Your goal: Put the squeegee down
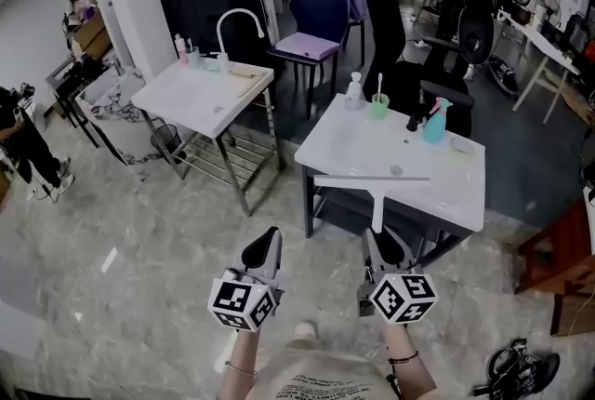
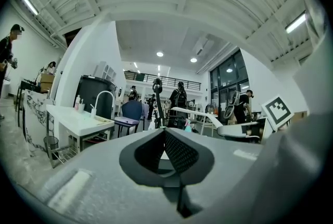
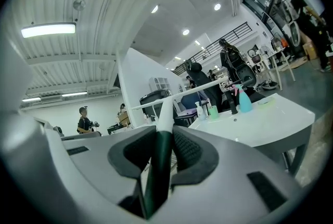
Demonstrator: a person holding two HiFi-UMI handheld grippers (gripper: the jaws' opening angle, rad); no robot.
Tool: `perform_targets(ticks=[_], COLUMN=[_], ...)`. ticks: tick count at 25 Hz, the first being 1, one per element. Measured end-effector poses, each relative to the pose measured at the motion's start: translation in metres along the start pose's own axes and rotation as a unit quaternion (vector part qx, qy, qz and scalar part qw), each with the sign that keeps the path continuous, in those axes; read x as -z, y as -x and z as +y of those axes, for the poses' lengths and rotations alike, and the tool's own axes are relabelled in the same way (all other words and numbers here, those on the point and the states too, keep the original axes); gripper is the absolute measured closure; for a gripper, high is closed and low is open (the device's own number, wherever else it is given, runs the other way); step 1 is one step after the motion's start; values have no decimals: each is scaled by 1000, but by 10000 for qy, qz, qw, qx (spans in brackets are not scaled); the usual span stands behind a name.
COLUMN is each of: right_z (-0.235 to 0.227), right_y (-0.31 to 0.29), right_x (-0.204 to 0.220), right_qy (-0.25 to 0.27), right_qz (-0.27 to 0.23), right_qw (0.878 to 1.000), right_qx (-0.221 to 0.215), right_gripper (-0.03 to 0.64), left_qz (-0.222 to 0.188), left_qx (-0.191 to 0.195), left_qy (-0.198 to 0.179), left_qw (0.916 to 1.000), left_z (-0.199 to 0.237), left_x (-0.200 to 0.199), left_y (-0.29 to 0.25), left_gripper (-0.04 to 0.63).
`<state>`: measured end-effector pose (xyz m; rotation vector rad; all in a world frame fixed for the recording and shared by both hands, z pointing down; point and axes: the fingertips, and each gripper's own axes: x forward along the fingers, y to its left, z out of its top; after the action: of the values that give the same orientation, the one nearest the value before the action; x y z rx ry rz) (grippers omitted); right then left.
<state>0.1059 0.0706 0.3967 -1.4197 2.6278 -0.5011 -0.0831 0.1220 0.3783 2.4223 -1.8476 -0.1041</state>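
Right gripper view: we see the jaws clamped on the squeegee [image 3: 161, 137] handle, blade crosswise out front. In the head view the right gripper [image 1: 379, 242] holds it level, blade lined up over the near part of the worktop [image 1: 414, 156], likely to lay it flat there. It's not down yet. Left gripper [image 1: 266, 245] jaws are closed, empty, off to the side.

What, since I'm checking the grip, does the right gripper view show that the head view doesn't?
Only the right gripper view: the right claw seen close up, closed from both sides on the dark green handle of the squeegee. Only the head view: both marker cubes and the person's forearms. Both: the squeegee with its white blade, the white table and the teal spray bottle.
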Motion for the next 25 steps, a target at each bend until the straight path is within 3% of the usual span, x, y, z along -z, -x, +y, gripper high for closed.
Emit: perform_targets(ticks=[8, 25], right_z=[-18, -47], right_y=[-52, -110], right_x=[3, 10], right_qy=[-206, -295], right_qz=[-46, 53], right_qw=[9995, 9985], right_qx=[254, 449], right_gripper=[518, 519], left_qz=[63, 218], left_qx=[162, 216], left_qy=[-40, 97], left_qw=[9998, 9995], left_z=[37, 72], left_x=[0, 17], left_y=[-48, -109], left_gripper=[574, 574])
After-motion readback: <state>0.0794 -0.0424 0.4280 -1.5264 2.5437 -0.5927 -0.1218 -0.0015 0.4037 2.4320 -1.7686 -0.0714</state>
